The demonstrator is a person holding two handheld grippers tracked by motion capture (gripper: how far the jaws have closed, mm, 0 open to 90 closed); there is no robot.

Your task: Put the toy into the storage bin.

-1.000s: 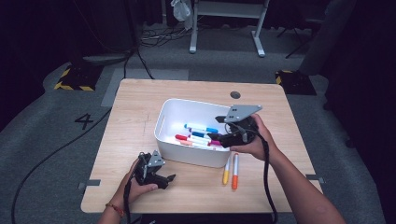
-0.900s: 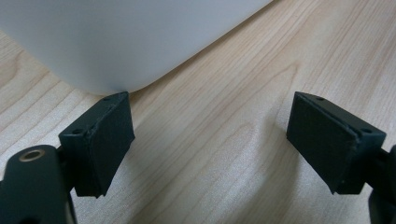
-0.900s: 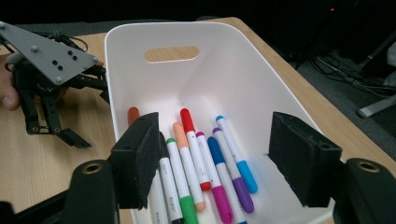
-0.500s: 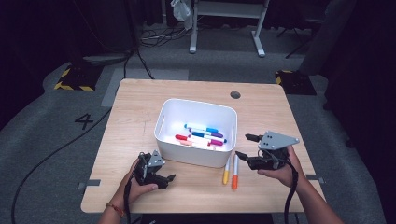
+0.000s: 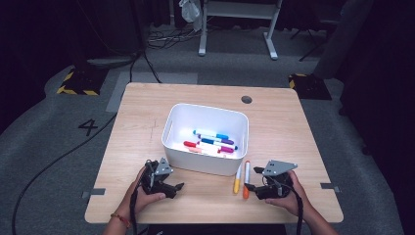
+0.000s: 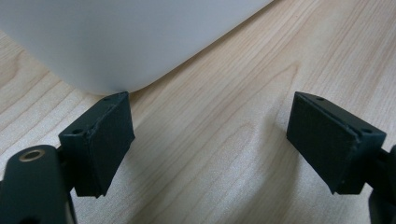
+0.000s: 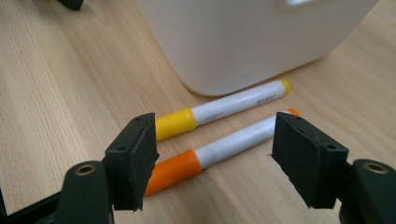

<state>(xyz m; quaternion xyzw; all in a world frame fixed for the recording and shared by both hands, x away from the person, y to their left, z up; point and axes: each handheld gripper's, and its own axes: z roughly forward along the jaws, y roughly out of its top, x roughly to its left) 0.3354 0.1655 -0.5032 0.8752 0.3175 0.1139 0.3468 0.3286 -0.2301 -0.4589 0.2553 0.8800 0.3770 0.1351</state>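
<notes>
**Spotter:** Right gripper view puts your right gripper (image 7: 212, 158) low over the worktop (image 7: 56, 93), its jaws wide apart and just now opening further, nothing pressed between them. The orange marker (image 7: 219, 150) lies across the gap, cap end near the left jaw. The yellow marker (image 7: 219, 108) lies just beyond it, beside the white bin (image 7: 252, 37).

**Handler:** How will the orange one handle?

**Spotter:** Light and stiff, I'd judge, with a smooth round barrel that may roll or slip. Take it mid-barrel, where the cap meets the white body, jaws square across it. Keep clear of the yellow one so you don't drag both.

**Handler:** And your other hand?

**Spotter:** Your left gripper (image 6: 210, 140) rests with jaws wide and empty, bare worktop between them, the bin's corner just past the left jaw.
</notes>
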